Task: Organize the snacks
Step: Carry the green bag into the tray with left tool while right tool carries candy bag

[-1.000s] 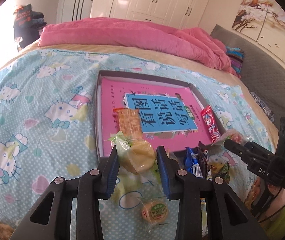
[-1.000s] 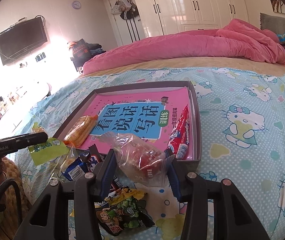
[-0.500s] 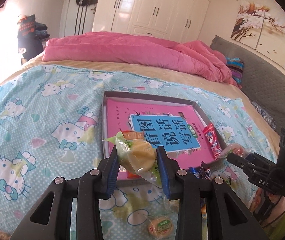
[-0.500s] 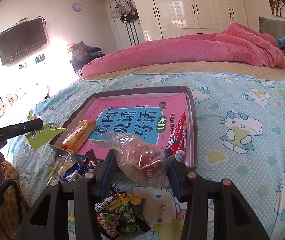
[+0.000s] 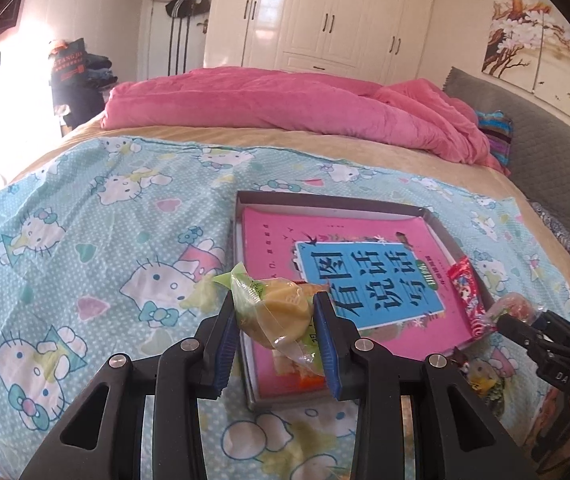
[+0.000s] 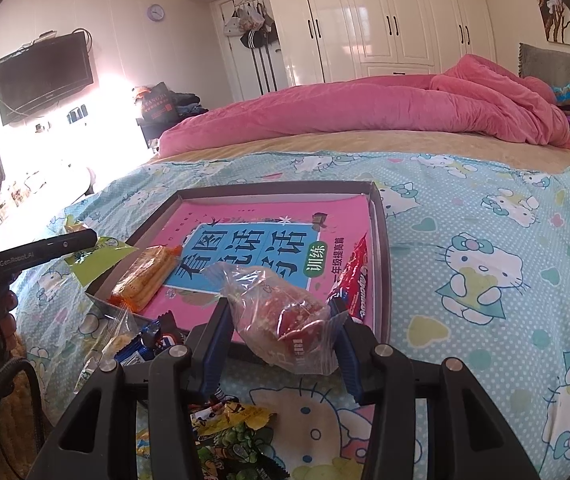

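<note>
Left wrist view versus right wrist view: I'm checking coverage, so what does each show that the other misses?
Left only: the left claw shut on a yellow pastry, and a wall painting. Right only: the right claw shut on a red snack bag, a TV, a clock, a blue packet. Both: the tray with the pink book, red stick pack and pink quilt.

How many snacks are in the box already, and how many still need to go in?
Two sit in the gray box already: the orange cracker pack and the red candy stick. Two are in hand: the left gripper holds a yellow cake, the right gripper a red snack bag. Left outside: the blue packet, the green pea bag, maybe more.
</note>
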### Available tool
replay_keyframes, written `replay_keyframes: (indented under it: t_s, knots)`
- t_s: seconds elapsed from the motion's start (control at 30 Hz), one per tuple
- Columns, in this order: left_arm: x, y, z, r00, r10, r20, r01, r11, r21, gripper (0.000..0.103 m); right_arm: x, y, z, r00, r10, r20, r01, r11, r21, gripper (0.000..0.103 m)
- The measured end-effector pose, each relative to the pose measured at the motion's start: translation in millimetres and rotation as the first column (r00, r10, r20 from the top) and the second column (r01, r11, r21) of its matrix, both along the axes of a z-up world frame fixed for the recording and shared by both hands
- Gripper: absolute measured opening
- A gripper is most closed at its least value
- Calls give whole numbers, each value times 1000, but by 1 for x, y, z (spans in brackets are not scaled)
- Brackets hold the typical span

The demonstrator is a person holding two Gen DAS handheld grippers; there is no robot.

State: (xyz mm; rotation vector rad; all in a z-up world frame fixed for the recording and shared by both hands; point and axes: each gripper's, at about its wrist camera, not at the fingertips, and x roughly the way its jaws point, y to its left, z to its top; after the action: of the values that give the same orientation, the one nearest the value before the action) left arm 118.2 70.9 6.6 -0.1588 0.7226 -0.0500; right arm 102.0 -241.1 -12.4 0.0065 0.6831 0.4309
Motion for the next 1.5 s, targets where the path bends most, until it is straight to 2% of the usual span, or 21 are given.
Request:
replay_keyframes:
  t_s: [0.37, 0.57, 0.87, 1.07, 1.5]
  knots:
    - [18, 1, -13, 998, 53, -24, -51, 995, 83, 37, 5, -1, -2, 1000, -6, -4, 6, 1000, 6, 48]
    - [22, -4, -20, 996, 81, -40, -73, 982, 173, 37, 8, -2, -4, 1000, -8, -9, 9, 1000, 8, 48]
    - [21, -14, -25, 998, 51, -48, -38, 972, 233, 37, 12, 0, -9, 1000, -10, -25, 10, 1000, 3, 48]
    - [22, -21, -29, 997, 11, -70, 4, 978, 211, 37, 13, 2, -11, 1000, -8, -26, 8, 1000, -6, 48]
    - [25, -23, -35, 993, -47, -106, 56, 995, 86, 37, 18, 13, -14, 999, 32, -18, -33, 999, -43, 48]
